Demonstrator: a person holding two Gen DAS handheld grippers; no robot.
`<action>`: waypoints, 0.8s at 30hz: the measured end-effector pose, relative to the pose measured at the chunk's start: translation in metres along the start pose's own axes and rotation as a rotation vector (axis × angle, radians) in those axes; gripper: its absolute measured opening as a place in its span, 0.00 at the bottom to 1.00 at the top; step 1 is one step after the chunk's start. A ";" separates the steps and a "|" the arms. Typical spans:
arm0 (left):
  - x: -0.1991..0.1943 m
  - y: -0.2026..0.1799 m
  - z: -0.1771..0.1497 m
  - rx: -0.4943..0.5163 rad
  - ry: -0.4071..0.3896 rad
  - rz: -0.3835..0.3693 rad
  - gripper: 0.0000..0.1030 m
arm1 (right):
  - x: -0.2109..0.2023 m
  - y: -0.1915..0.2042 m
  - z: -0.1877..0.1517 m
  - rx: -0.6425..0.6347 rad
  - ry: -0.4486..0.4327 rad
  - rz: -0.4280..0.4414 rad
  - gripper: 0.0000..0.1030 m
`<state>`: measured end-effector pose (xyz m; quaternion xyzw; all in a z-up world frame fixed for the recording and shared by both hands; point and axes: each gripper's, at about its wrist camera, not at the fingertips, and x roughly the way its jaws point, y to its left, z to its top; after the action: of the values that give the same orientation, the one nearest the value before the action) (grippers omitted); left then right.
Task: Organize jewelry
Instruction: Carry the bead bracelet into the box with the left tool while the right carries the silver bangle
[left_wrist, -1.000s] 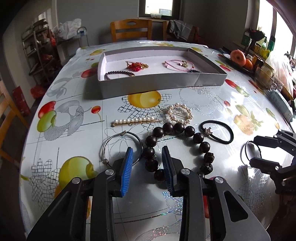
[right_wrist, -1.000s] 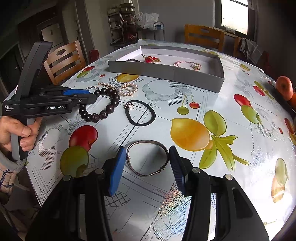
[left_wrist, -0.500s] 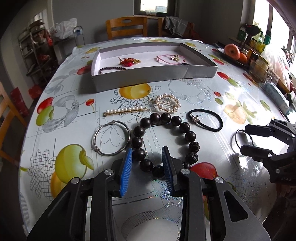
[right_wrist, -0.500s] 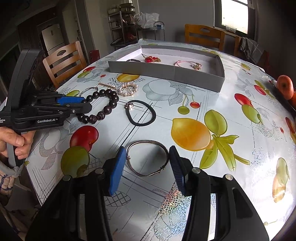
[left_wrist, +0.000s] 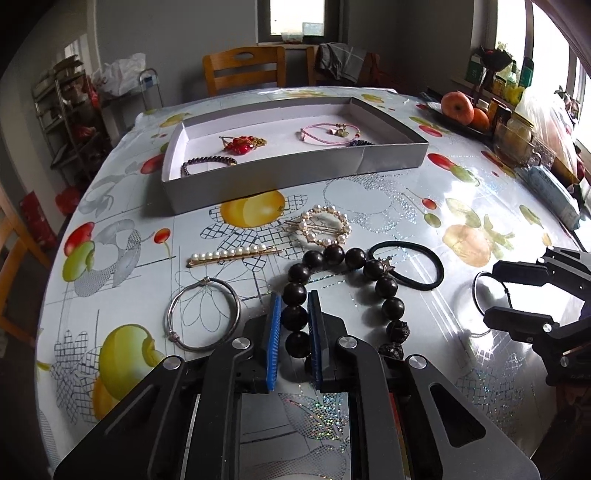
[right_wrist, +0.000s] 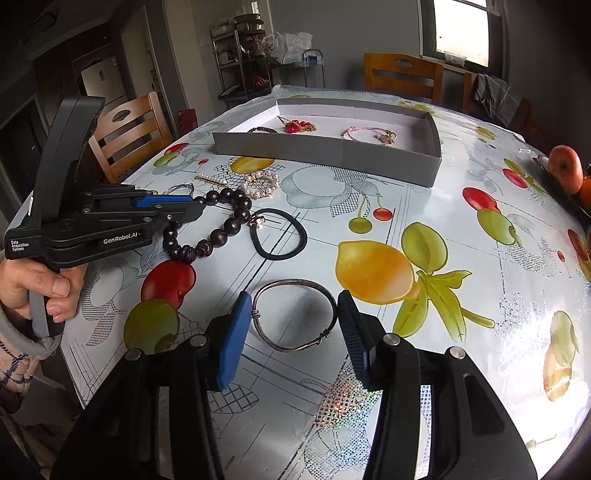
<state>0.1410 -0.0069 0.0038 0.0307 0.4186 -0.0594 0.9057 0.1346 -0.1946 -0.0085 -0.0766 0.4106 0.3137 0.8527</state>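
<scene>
My left gripper (left_wrist: 294, 314) is shut on the dark wooden bead bracelet (left_wrist: 386, 287), its blue pads clamped on a bead at the bracelet's near left side; the bracelet rests on the table. It also shows in the right wrist view (right_wrist: 225, 228), with the left gripper (right_wrist: 192, 208) on it. My right gripper (right_wrist: 295, 321) is open, its pads either side of a thin silver bangle (right_wrist: 295, 314) lying flat on the table. The grey tray (left_wrist: 295, 173) at the back holds a red bead piece (left_wrist: 242, 142), a dark bead bracelet (left_wrist: 207, 162) and a pink cord bracelet (left_wrist: 328, 133).
On the fruit-print tablecloth lie a second silver bangle (left_wrist: 203, 319), a pearl hair pin (left_wrist: 232, 254), a pearl ring clip (left_wrist: 325, 225) and a black hair tie (left_wrist: 410, 264). Fruit (left_wrist: 458, 107) and jars stand at the right edge. Wooden chairs stand around the table.
My left gripper has moved forward and shut on the wooden bead bracelet, whose beads have shifted. The right gripper has stayed open around the silver bangle.
</scene>
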 end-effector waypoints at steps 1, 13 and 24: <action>-0.004 -0.001 0.001 0.000 -0.010 -0.008 0.15 | 0.000 0.001 0.000 -0.002 -0.001 -0.002 0.47; -0.054 -0.014 0.033 0.033 -0.151 -0.042 0.15 | -0.023 0.005 0.021 -0.023 -0.054 -0.030 0.47; -0.059 -0.010 0.059 0.039 -0.197 -0.028 0.15 | -0.036 0.002 0.070 -0.039 -0.142 -0.050 0.47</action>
<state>0.1463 -0.0183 0.0862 0.0364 0.3265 -0.0830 0.9408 0.1620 -0.1826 0.0645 -0.0811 0.3408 0.3048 0.8856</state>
